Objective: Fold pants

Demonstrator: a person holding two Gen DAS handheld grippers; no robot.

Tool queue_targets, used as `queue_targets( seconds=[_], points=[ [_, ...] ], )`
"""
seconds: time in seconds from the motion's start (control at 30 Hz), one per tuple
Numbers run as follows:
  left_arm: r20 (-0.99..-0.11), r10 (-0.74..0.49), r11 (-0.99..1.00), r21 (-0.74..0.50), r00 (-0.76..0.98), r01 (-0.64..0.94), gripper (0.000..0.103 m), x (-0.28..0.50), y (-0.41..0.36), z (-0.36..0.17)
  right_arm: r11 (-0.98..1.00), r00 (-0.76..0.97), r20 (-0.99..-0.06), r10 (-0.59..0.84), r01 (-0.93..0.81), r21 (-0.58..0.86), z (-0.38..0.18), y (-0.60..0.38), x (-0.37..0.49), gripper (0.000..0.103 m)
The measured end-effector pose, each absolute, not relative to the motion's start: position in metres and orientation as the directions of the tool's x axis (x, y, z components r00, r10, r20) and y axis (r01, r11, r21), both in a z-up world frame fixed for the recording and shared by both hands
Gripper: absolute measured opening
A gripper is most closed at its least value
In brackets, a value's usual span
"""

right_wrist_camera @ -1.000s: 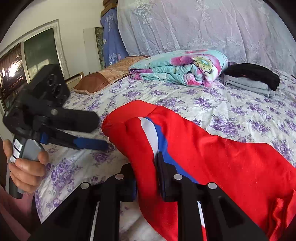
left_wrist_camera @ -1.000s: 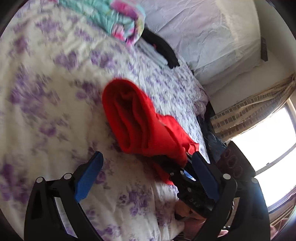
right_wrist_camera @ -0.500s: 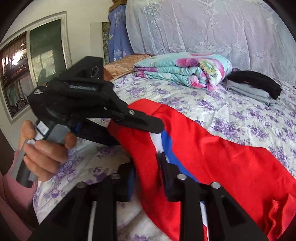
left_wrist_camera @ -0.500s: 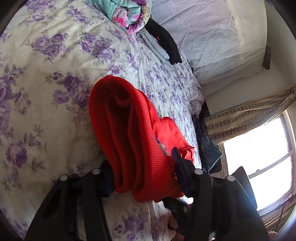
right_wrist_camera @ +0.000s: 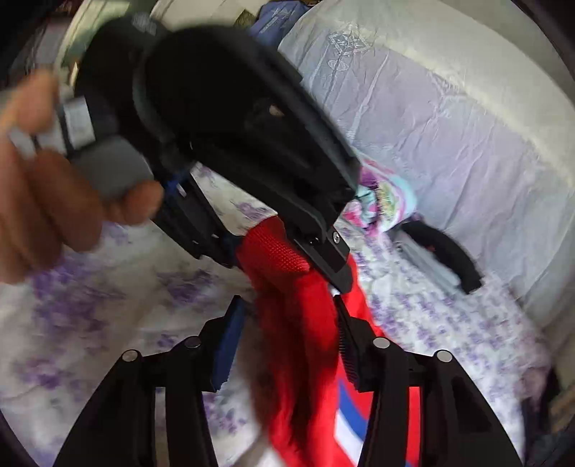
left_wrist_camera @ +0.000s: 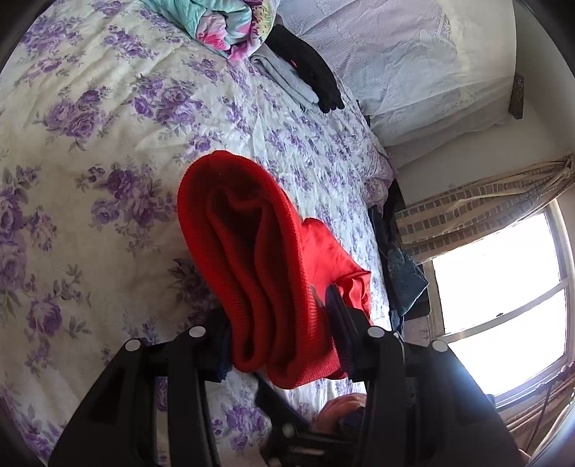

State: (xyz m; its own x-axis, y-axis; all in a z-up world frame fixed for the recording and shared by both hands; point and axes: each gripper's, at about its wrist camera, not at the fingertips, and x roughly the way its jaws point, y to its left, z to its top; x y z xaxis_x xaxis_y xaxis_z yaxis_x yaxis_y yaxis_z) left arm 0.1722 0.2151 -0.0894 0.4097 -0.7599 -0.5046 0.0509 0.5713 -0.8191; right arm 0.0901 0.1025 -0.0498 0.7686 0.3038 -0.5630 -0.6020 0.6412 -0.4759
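Observation:
The red pants with a white and blue side stripe lie on the floral bed sheet. My left gripper is shut on the ribbed red waistband and holds it a little above the sheet. In the right wrist view the left gripper shows close up, clamped on the red cloth. My right gripper is just below it, jaws spread wide, with the red cloth hanging loosely between them.
A folded turquoise floral blanket and a stack of grey and black clothes lie at the far side of the bed. A draped headboard stands behind. A window and curtain are at the right, past the bed edge.
My left gripper closed on the waistband and lifted it. My right gripper, shut on the pants before, has opened and the view has swung close to the left gripper.

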Motion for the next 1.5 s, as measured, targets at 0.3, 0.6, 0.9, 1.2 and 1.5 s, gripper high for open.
queue_targets(
  seconds=[0.3, 0.6, 0.9, 1.2, 1.5],
  points=[
    [-0.484, -0.764, 0.585, -0.799, 0.427, 0.142, 0.041, 0.167, 0.187, -0.046, 0.779, 0.829, -0.457, 0.322, -0.507, -0.370, -0.008, 0.056, 0.084, 0.031],
    [-0.479, -0.794, 0.599, -0.719, 0.374, 0.352, 0.041, 0.181, 0.066, 0.015, 0.947, 0.882, -0.367, 0.296, -0.321, -0.005, 0.032, -0.076, 0.087, 0.031],
    [-0.607, -0.755, 0.650, -0.642, 0.249, 0.407, 0.041, 0.213, -0.074, -0.011, 0.877, 0.847, -0.413, 0.334, -0.119, 0.465, -0.015, -0.223, 0.108, 0.031],
    [-0.722, -0.652, 0.725, -0.504, 0.231, 0.469, 0.046, 0.208, -0.154, -0.049, 0.718, 0.797, -0.465, 0.386, 0.057, 0.694, -0.075, -0.286, 0.114, 0.039],
    [-0.611, -0.603, 0.784, -0.339, 0.512, 0.519, 0.094, 0.164, -0.102, 0.003, 0.747, 0.821, -0.473, 0.320, 0.088, 0.659, -0.059, -0.315, 0.103, 0.072]
  ],
)
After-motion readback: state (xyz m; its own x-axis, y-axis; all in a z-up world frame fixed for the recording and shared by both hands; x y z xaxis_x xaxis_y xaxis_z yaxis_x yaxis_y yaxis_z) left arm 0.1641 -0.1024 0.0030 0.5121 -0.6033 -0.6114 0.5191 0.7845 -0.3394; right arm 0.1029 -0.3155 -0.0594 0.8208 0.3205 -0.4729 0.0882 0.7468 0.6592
